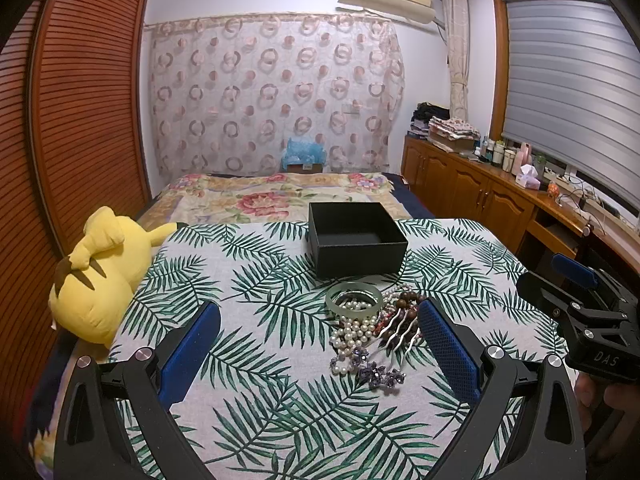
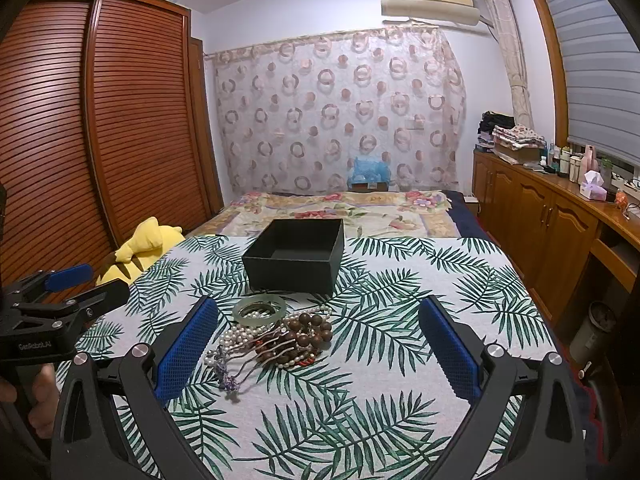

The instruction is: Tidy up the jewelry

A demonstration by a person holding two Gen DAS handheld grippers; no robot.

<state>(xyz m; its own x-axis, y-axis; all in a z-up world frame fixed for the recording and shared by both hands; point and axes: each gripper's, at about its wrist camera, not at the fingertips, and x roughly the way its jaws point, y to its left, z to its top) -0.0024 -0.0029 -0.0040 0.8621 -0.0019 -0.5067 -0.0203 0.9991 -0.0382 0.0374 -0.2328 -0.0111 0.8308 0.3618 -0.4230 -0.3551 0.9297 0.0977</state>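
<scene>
Left wrist view: mid-frame, on a palm-leaf cloth (image 1: 256, 280), a tangled jewelry pile (image 1: 370, 332) holds a glassy green bangle (image 1: 353, 298), pearls and wooden beads, below a matte black square box (image 1: 356, 238). Left gripper (image 1: 320, 344) and right gripper (image 2: 318, 344) keep ribbed blue fingers (image 1: 448, 344) apart.

Left gripper (image 1: 319, 330) fingers spread wide above leaf-print worktop (image 1: 248, 264). Jewelry pile (image 1: 370, 328) between them, nearer right finger; jade bangle (image 1: 353, 298) on top. Black box (image 1: 354, 238) just behind, open.
</scene>
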